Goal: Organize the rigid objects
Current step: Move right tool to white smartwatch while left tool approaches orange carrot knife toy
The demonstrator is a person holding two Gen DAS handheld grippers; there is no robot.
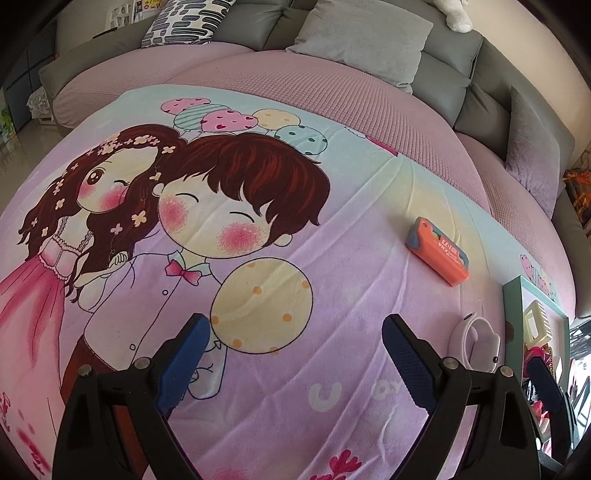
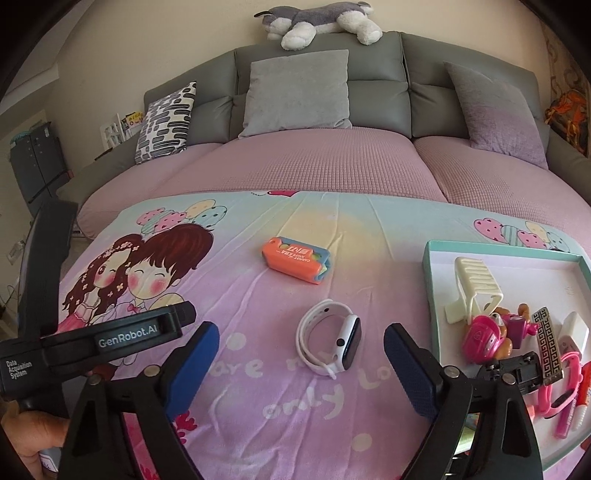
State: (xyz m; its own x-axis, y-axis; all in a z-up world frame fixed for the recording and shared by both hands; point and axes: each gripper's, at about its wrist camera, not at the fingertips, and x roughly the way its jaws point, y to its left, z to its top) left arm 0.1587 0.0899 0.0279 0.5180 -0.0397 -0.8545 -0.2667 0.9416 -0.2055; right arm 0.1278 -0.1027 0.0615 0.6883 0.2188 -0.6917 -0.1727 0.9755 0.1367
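Observation:
A white smartwatch (image 2: pixel 328 343) lies on the cartoon blanket (image 2: pixel 258 387), just ahead of my right gripper (image 2: pixel 301 332), whose blue pads stand open on either side without touching it. An orange box (image 2: pixel 295 264) rests farther back. A teal-rimmed tray (image 2: pixel 428 280) on the right holds a cream hair clip (image 2: pixel 472 288), a pink toy pup (image 2: pixel 487 336), a black toy car (image 2: pixel 513 369) and pink pens. In the left wrist view my left gripper (image 1: pixel 295 321) hangs open over bare blanket, with the orange box (image 1: pixel 437 254), watch (image 1: pixel 476 343) and tray (image 1: pixel 511 295) to its right.
A grey sofa (image 2: pixel 376 92) with pink seat covers and several cushions (image 2: pixel 295 92) lies behind the blanket. A plush dog (image 2: pixel 321 22) lies on its backrest. A hand (image 2: pixel 33 432) holds the left gripper's body (image 2: pixel 110 339) at the lower left.

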